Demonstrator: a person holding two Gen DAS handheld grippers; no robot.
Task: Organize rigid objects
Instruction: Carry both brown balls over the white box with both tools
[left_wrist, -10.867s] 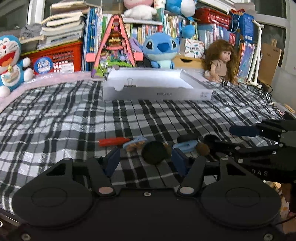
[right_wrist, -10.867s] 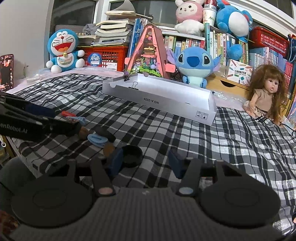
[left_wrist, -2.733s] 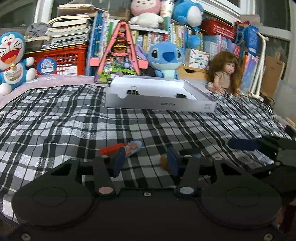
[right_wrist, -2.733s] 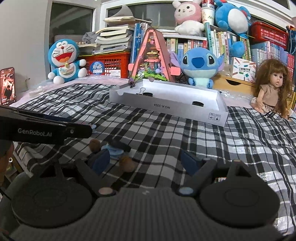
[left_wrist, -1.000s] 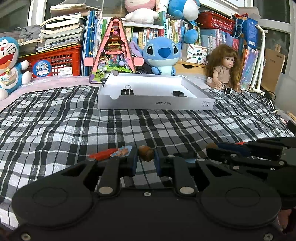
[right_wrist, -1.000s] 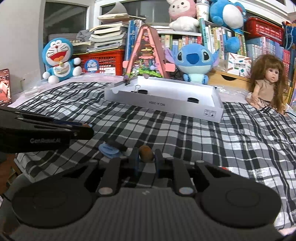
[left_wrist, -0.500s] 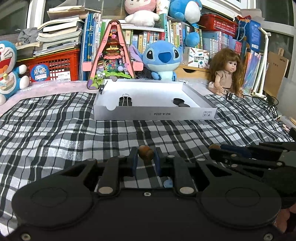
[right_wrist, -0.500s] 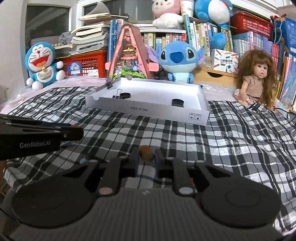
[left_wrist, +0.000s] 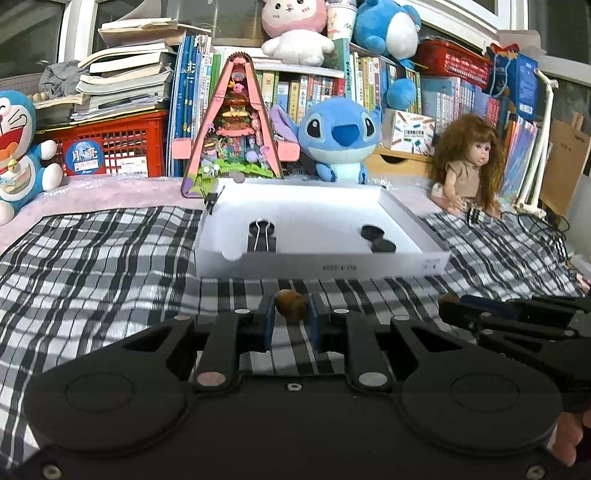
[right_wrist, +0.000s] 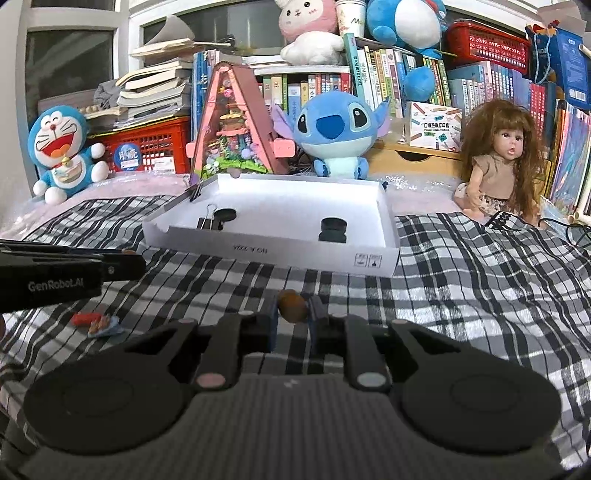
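While the checked blanket (left_wrist: 110, 258) covers the whole bed, a white tray (left_wrist: 317, 264) lies on it in front of the Stitch plush (right_wrist: 334, 129) and the pink triangular toy house (left_wrist: 236, 129). A doll (right_wrist: 502, 162) sits to the right of the tray. Inside the tray there is a black binder clip (left_wrist: 262, 236) on the left side and two black round caps (left_wrist: 376, 238) on the right side. The left gripper (left_wrist: 291, 314) is above the blanket, near the tray's front wall, and its jaws are narrow and pinch a small brown nut (left_wrist: 291, 302). The right gripper (right_wrist: 293, 312) holds in the same way another brown nut (right_wrist: 293, 301) between narrow jaws. On the blanket at the left lie a red piece (right_wrist: 85, 317) and, touching it, a small blue figure (right_wrist: 105, 325).
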